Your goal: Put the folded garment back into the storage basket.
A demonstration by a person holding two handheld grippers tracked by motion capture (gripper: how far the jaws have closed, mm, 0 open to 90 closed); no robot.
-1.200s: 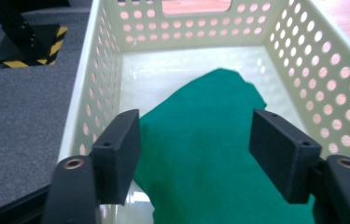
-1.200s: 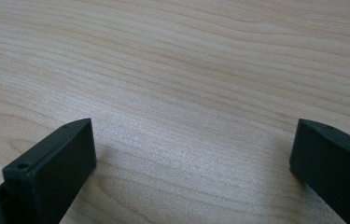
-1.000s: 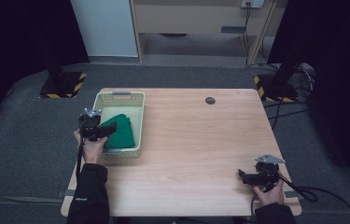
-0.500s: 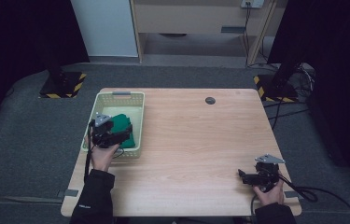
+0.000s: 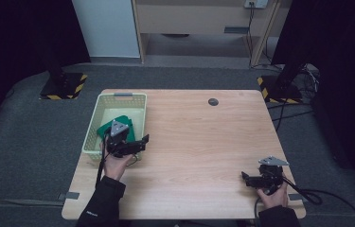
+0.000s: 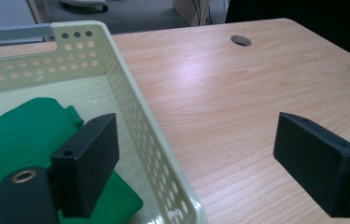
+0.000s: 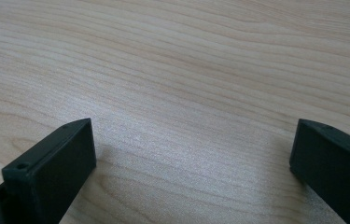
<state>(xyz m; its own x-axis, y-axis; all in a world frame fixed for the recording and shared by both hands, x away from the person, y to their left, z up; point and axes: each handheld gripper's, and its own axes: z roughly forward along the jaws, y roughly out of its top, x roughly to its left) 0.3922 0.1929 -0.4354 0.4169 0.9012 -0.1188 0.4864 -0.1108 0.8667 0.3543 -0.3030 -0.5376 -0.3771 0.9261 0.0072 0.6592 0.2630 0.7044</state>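
Observation:
A pale green perforated basket (image 5: pixel 92 127) stands at the table's left side with a folded green cloth (image 5: pixel 106 126) lying in it. My left gripper (image 5: pixel 142 141) hovers over the basket's right rim and points right across the table. Its jaws have just been opening and stand wide, with nothing gripped. In the left gripper view the gripper (image 6: pixel 198 130) straddles the basket's wall (image 6: pixel 135 107): the cloth (image 6: pixel 23 135) lies behind one jaw and bare wood under the other. My right gripper (image 5: pixel 246 178) rests open near the front right corner; in its own view the gripper (image 7: pixel 193 135) frames bare wood.
The wooden table (image 5: pixel 203 142) has a round cable hole (image 5: pixel 213 101) near its far edge, also in the left gripper view (image 6: pixel 241 40). Stand bases with yellow-black tape (image 5: pixel 64 87) sit on the floor beyond the far corners. A cable (image 5: pixel 317 196) trails from the right gripper.
My left gripper has moved right, from the basket's left side across the cloth to its right rim. The cloth stays in the basket. The right gripper has not moved.

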